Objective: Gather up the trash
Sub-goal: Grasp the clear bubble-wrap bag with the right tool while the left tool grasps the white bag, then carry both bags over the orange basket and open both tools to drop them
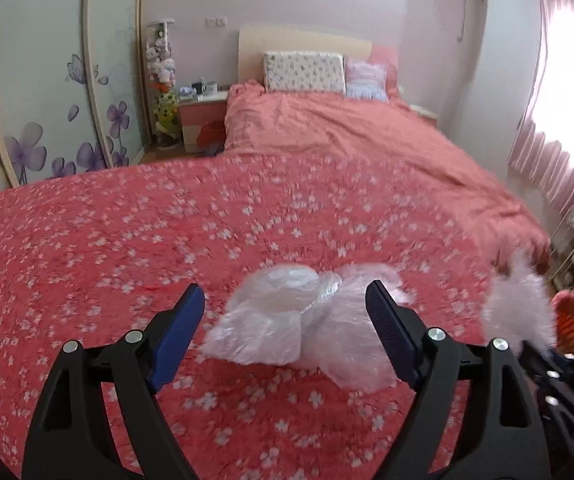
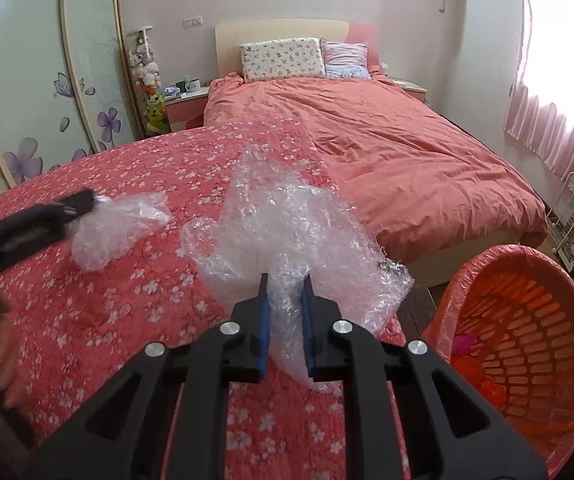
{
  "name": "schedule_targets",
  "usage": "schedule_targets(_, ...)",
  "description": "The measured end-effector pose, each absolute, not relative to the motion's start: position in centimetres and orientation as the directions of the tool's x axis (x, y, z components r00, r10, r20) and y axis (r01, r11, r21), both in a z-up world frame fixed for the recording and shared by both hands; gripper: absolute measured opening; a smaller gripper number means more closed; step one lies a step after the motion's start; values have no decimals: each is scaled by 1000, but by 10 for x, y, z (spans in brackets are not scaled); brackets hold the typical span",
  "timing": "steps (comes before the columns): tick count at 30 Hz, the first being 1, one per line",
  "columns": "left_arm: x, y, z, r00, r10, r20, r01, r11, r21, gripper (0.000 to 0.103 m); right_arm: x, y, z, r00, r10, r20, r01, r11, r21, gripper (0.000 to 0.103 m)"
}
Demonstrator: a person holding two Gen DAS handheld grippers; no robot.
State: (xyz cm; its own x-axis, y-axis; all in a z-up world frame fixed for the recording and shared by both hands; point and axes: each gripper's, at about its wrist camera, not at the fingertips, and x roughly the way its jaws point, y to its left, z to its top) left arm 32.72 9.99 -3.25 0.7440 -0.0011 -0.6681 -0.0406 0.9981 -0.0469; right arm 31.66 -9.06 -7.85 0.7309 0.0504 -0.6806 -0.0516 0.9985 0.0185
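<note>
Right gripper (image 2: 285, 284) fingers clenched on bubble wrap (image 2: 287, 216) above bedspread (image 2: 87, 300); left gripper (image 1: 285, 300) released, seemingly straddling plastic bag (image 1: 275, 312).

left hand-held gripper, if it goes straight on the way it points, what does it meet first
Probably the crumpled clear plastic bag lying on the floral bedspread. The left hand-held gripper is open, and the bag sits between its fingers just ahead, though motion blur leaves the depth uncertain.

Both wrist views bedward (shared bed (image 1: 327, 148))
</note>
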Motion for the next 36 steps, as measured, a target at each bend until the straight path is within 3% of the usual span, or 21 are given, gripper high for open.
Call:
schedule_targets(8, 335, 105, -48, 693, -26, -720, -59, 994, -92, 79, 312, -94, -76, 745, 66, -664, -57, 998, 34, 14)
schedule_targets(13, 340, 103, -53, 663, -87, -744, -23, 990, -137, 52, 313, -95, -75, 747, 74, -661, -59, 997, 46, 14)
schedule_targets(18, 331, 103, -47, 677, -111, -728, -1, 988, -152, 41, 309, -98, -74, 749, 74, -658, -55, 997, 49, 14)
schedule_targets(36, 259, 72, 11, 748, -185, -637, 100, 981, -167, 41, 240, -135, -21, 824, 35, -565, 17, 996, 85, 15)
